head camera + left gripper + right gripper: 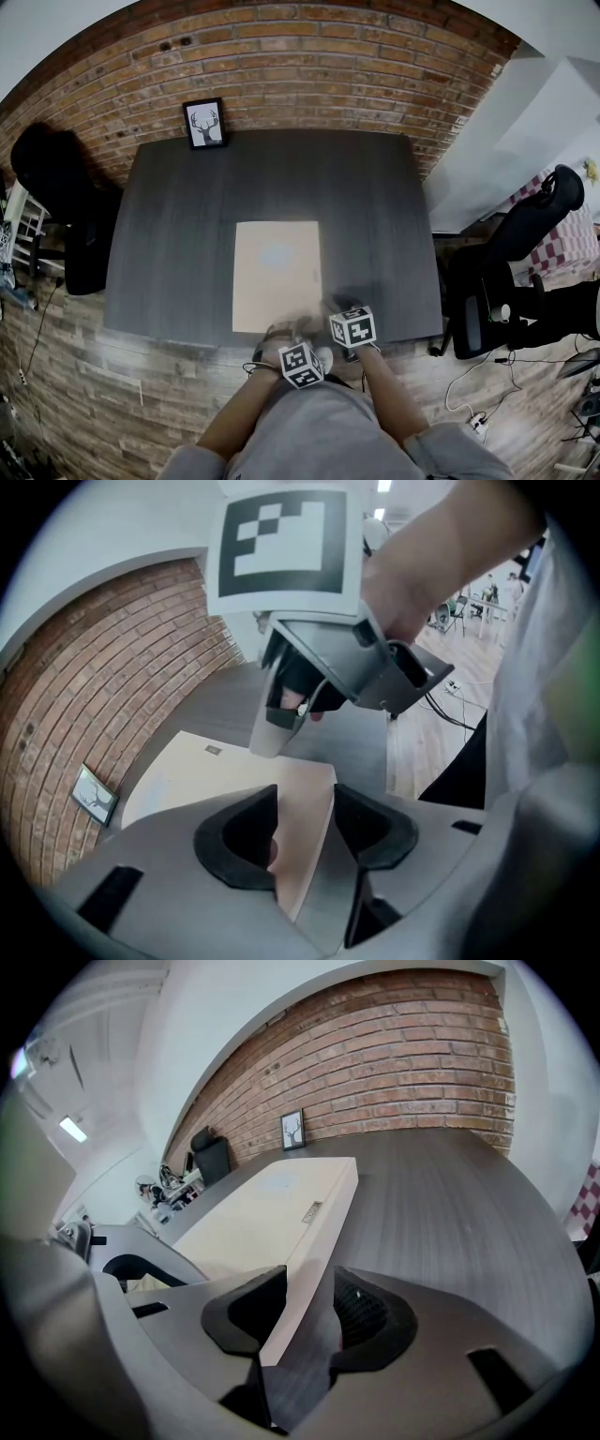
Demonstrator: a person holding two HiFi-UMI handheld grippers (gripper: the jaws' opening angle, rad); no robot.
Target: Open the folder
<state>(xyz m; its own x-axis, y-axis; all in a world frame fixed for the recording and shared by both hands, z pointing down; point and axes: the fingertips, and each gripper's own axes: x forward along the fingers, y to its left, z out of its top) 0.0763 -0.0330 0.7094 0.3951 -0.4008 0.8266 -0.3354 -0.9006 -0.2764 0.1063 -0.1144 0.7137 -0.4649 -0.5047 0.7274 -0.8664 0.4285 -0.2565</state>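
The closed folder lies flat near the front of the tabletop, and the step in hand seems to be taking hold of its cover. The left hand-held gripper and right hand-held gripper each straddle its near edge, jaws apart and not pinching; next, one should nip the top cover alone and lift

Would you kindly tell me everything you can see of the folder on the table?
The folder is a cream rectangle, seemingly card, lying flat and apparently closed on the dark table near its front edge. A faint bluish mark shows on its cover and a small tag near its right edge. Its near corner sits between the left gripper's parted jaws, its right edge between the right gripper's.
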